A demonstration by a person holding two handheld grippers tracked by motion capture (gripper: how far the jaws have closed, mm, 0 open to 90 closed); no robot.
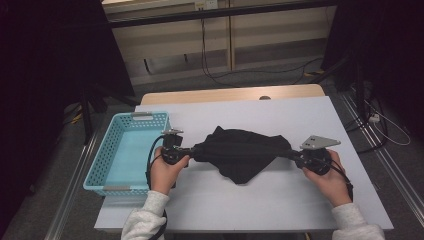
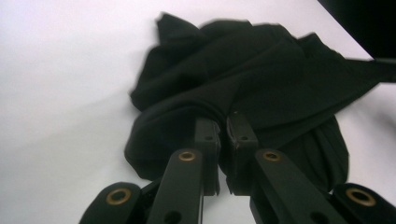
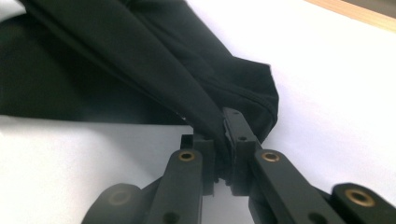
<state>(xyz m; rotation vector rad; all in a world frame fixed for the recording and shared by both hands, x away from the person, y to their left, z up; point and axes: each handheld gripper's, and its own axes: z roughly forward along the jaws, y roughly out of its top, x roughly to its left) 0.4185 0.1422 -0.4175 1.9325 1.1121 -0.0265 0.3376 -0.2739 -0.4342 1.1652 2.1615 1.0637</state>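
black cloth (image 1: 243, 152) hangs stretched right of the blue basket (image 1: 125, 150), each end pinched in a closed tool, left (image 1: 192, 150) and right (image 1: 295, 155); lift evenly, keeping tension so neither corner slips.

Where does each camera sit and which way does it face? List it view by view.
High view: above the person's side, looking forward and down on the white table, blue basket, both hands.
Left gripper view: rides the left gripper, looking along its jaws shut on the black cloth.
Right gripper view: rides the right gripper, jaws pinching the cloth's edge.
Shared: all three show the cloth.
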